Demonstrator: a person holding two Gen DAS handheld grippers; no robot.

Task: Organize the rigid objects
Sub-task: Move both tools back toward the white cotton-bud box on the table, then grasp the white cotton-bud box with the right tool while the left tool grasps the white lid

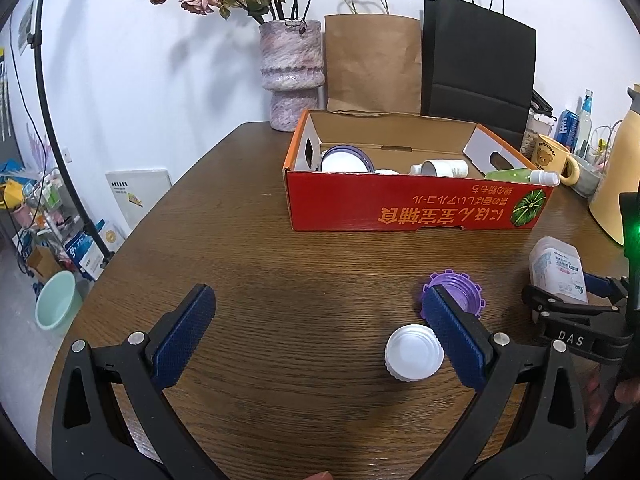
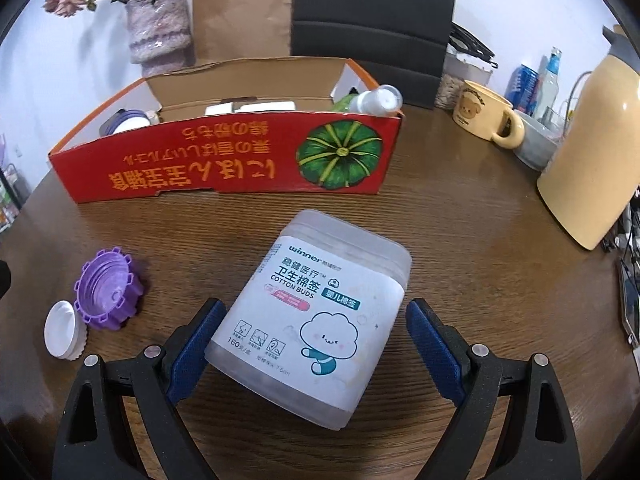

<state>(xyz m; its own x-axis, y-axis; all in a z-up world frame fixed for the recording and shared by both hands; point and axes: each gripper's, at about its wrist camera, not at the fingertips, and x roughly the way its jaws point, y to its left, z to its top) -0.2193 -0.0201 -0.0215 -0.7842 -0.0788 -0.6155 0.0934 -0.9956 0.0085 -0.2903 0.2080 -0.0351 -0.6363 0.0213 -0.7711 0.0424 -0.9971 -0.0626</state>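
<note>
Blue-padded right gripper (image 2: 314, 338) is seen spread around the cotton bud box (image 2: 316, 312); left gripper (image 1: 316, 336) spread, empty.

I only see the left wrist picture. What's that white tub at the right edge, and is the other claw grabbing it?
Observer: It's a cotton buds box, lying on its side. The right gripper stands open around it.
Operator: Does a finger touch it?
Observer: The blue pad on the picture's left looks to be against it; the other pad is clearly apart.
Operator: What's drawn on it?
Observer: A smiling cloud character.
</note>
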